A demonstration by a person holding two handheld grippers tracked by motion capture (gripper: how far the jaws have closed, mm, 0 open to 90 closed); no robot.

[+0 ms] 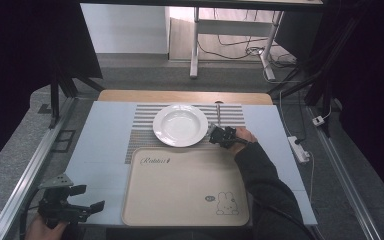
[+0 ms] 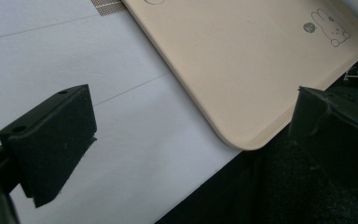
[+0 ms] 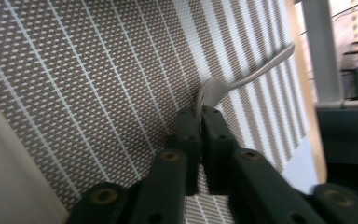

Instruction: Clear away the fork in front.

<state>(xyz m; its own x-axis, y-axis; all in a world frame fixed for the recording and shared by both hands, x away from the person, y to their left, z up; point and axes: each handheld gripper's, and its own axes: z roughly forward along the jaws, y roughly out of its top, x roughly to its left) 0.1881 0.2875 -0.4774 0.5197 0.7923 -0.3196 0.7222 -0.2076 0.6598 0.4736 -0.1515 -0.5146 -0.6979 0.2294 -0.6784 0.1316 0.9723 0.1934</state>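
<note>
A silver utensil (image 1: 218,114) lies on the striped placemat (image 1: 141,131) just right of the white plate (image 1: 180,125). My right gripper (image 1: 214,133) is shut on the utensil's (image 3: 242,79) near end; the thin head sits pinched between the jaws (image 3: 201,114) and the handle runs away over the mat (image 3: 98,70). Whether it is a fork or a spoon I cannot tell. My left gripper (image 1: 91,197) rests at the table's near left corner, open with nothing between its pads (image 2: 191,135), beside the near corner of the beige tray (image 2: 242,60).
The beige tray (image 1: 180,190) with a rabbit drawing lies in front of the plate, bare. A pale sheet (image 1: 100,150) covers the table. A power strip (image 1: 298,148) lies on the floor at the right, and desk legs stand beyond the far edge.
</note>
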